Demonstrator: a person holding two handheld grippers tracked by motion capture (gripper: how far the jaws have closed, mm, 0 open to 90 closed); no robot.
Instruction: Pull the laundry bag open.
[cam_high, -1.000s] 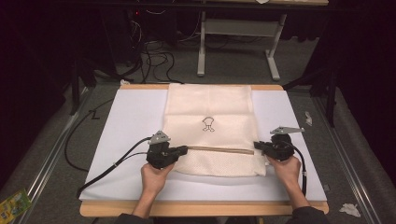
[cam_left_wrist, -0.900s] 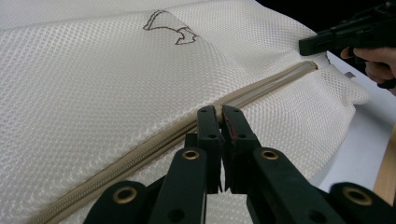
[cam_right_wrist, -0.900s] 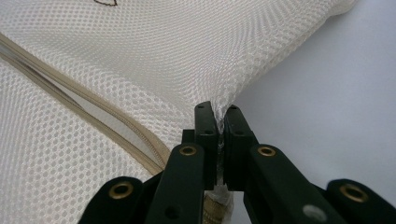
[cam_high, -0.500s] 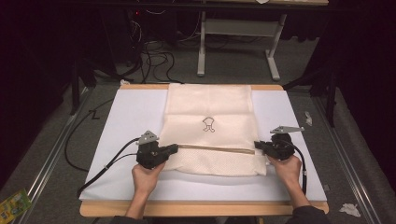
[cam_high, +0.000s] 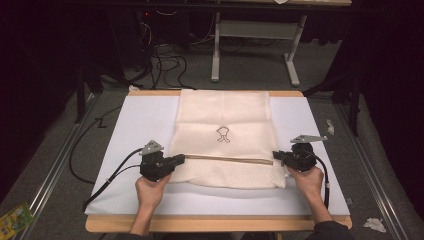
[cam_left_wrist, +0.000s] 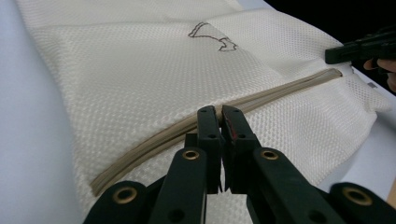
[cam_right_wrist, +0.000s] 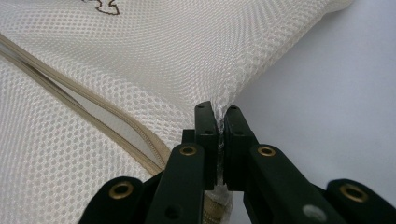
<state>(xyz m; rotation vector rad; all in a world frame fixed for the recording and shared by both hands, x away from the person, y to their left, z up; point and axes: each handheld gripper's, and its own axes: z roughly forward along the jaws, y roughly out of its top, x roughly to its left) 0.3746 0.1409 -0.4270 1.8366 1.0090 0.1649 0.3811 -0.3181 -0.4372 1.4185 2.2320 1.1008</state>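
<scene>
From the high view, a cream mesh bag (cam_high: 227, 140) lies flat on the white mat (cam_high: 135, 125) that covers the table, reaching from the mat's far edge back toward the person. A small dark emblem (cam_high: 223, 134) sits in the middle of the bag, and a tan zipper (cam_high: 230, 159) runs across the bag nearer the person than the emblem. The left gripper (cam_high: 181, 159) is at the bag's left edge, at the left end of the zipper, held by the left hand (cam_high: 149, 191). The right gripper (cam_high: 276, 156) is at the bag's right edge, at the zipper's other end, held by the right hand (cam_high: 308, 179).

In the left gripper view, the left gripper (cam_left_wrist: 220, 112) has its jaws drawn together with barely a slit between them, their tips right over the zipper (cam_left_wrist: 261, 98) where it crosses the bag (cam_left_wrist: 140, 79). Whether they pinch the zipper pull I cannot tell, as the jaws hide it. The emblem (cam_left_wrist: 212, 37) lies beyond the zipper, and the right gripper (cam_left_wrist: 359, 49) shows at the bag's far corner.

In the right gripper view, the right gripper (cam_right_wrist: 220, 112) is clamped on a fold of the bag's mesh (cam_right_wrist: 140, 56), which rises puckered between the jaw tips at the bag's edge. The zipper (cam_right_wrist: 84, 112) runs off to the left of the jaws, slightly parted.
</scene>
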